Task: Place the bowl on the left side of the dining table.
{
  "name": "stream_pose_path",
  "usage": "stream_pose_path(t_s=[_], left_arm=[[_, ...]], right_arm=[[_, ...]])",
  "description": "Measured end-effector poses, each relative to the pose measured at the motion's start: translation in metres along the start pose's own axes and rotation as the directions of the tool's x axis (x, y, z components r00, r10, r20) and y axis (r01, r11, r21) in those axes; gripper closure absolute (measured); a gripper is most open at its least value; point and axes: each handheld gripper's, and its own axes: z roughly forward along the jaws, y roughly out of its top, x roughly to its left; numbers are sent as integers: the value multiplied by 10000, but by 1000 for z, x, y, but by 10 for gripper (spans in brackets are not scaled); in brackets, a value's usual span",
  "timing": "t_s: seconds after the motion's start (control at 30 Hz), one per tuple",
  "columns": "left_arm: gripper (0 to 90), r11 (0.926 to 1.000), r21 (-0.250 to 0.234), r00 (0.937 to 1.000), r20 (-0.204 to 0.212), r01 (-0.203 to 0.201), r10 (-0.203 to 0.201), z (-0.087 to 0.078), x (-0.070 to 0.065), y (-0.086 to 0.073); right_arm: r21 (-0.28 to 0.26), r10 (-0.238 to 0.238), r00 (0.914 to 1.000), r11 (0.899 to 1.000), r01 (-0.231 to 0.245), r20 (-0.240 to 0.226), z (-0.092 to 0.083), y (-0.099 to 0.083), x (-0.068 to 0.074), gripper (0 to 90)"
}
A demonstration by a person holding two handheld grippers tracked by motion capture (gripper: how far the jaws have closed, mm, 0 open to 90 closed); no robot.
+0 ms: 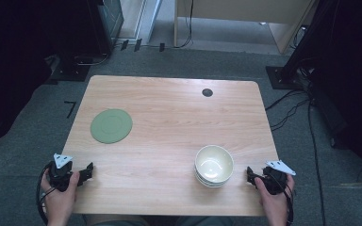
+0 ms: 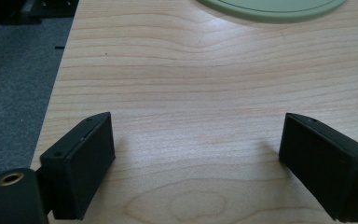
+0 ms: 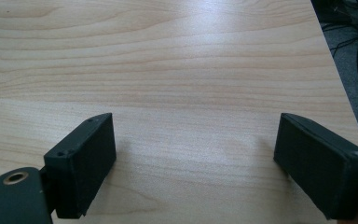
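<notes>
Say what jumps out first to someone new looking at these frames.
Probably the stack of cream bowls near the table's front edge on the right, with the flat green plate alone on the left. Then the two hand-held grippers at the near corners: the left gripper and the right gripper, both with jaws open over bare wood, touching nothing. A small black disc sits near the far edge.

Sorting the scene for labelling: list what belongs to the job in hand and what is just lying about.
In the job:
- stack of cream bowls, nearest the right gripper
- green plate, ahead of the left gripper

Lying about:
- black round cap in the table
- floor cables
</notes>
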Motion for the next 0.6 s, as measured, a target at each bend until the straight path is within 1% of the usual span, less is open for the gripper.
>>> stream_pose_path(t_s=[0.13,0.27,0.33,0.4,0.47,0.6], left_arm=[[92,10000,11,10000,39,-37,37,-1,1,-1],[92,10000,27,10000,54,-53,53,-1,1,-1],[92,9999,67,9999,79,-84,84,-1,1,0],[92,9999,78,9999,93,-94,93,-2,1,-1],[92,9999,123,9999,102,-104,102,-2,1,0],[92,9998,161,9999,75,-146,145,-3,0,0]], right_arm=[[-104,11,10000,9999,-11,42,-1,0,0,141],[-274,109,9999,9996,-112,-124,-4,-1,-1,143],[-320,289,9992,9990,-298,-275,-6,-1,-2,142],[-371,336,9988,9987,-349,-346,-7,0,-3,142],[-551,435,9979,9974,-461,-487,-11,2,-2,140],[-905,297,9977,9953,-351,-604,-17,5,2,154]])
